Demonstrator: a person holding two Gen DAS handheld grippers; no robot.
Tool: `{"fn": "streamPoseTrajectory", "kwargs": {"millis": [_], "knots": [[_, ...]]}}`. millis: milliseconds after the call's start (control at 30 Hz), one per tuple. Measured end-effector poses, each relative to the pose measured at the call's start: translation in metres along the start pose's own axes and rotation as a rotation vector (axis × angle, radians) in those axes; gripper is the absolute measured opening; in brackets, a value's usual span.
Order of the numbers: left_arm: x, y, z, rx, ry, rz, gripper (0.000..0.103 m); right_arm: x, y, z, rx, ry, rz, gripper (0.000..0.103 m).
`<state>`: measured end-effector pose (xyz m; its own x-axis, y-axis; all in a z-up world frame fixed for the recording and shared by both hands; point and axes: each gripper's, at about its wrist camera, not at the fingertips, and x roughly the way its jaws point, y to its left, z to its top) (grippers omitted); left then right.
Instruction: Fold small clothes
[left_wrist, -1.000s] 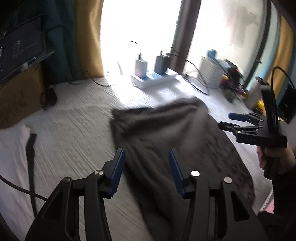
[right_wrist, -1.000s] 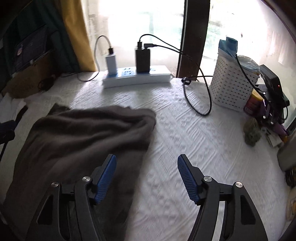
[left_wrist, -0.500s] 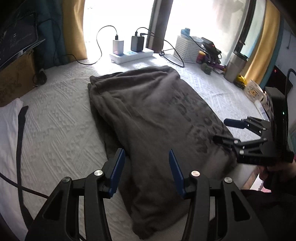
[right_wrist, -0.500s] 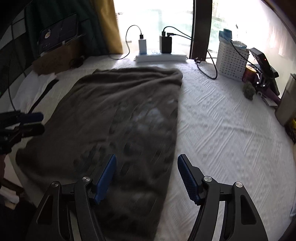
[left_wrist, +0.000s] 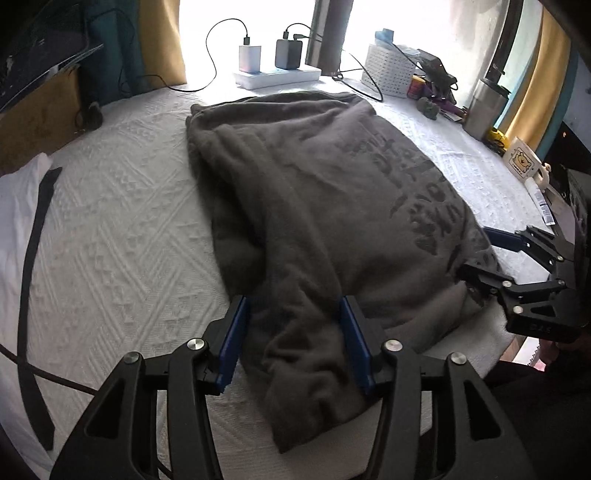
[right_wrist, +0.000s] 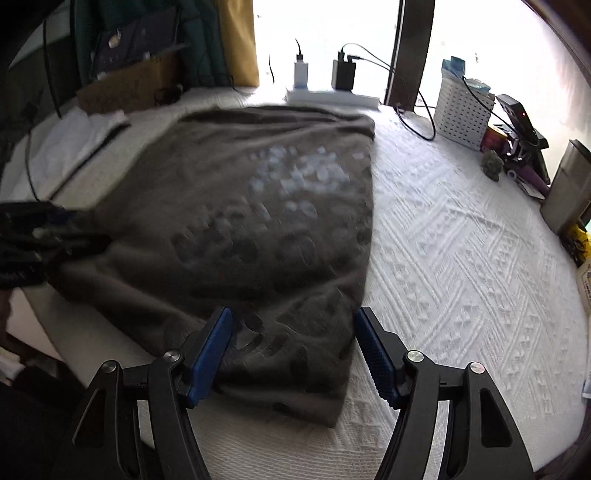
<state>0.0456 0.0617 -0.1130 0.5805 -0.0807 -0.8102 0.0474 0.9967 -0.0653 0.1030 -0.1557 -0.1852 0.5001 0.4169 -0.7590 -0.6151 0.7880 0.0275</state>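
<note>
A dark grey-brown garment (left_wrist: 325, 192) with printed lettering lies spread on the white textured bedspread (left_wrist: 122, 236); it also shows in the right wrist view (right_wrist: 258, 221). My left gripper (left_wrist: 293, 339) is open, its blue pads on either side of the garment's near left corner. My right gripper (right_wrist: 293, 350) is open over the garment's near right corner. The right gripper also shows at the right edge of the left wrist view (left_wrist: 484, 254), and the left gripper shows blurred at the left of the right wrist view (right_wrist: 44, 229).
A power strip (left_wrist: 277, 75) with chargers and cables stands by the window. A white basket (left_wrist: 389, 68), a steel tumbler (left_wrist: 484, 109), a mug (left_wrist: 521, 162) and small items line the right side. A white cloth (left_wrist: 18, 206) with a black strap lies left.
Both grippers have pulled back toward the near edge of the bed. The garment now lies stretched out flat, and each gripper has come down at a near corner of it.
</note>
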Motion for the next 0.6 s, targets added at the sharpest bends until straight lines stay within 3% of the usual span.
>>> {"fn": "streamPoseTrajectory", "kwargs": {"millis": [133,167,267,600], "knots": [[0.002,0.005,-0.002,-0.001,0.005,0.009,0.057,-0.008,0.008,-0.007,-0.041,-0.022,0.002,0.069],[0.002,0.004,-0.002,0.003,0.008,0.012,0.057,-0.011,0.013,-0.009,-0.068,-0.03,0.022,0.058],[0.001,0.004,-0.002,0.005,0.014,0.017,0.057,-0.012,0.017,-0.01,-0.074,-0.038,0.035,0.05],[-0.006,0.013,-0.015,0.027,-0.025,0.005,0.057,-0.017,0.02,-0.016,-0.014,-0.039,0.002,0.05]]}}
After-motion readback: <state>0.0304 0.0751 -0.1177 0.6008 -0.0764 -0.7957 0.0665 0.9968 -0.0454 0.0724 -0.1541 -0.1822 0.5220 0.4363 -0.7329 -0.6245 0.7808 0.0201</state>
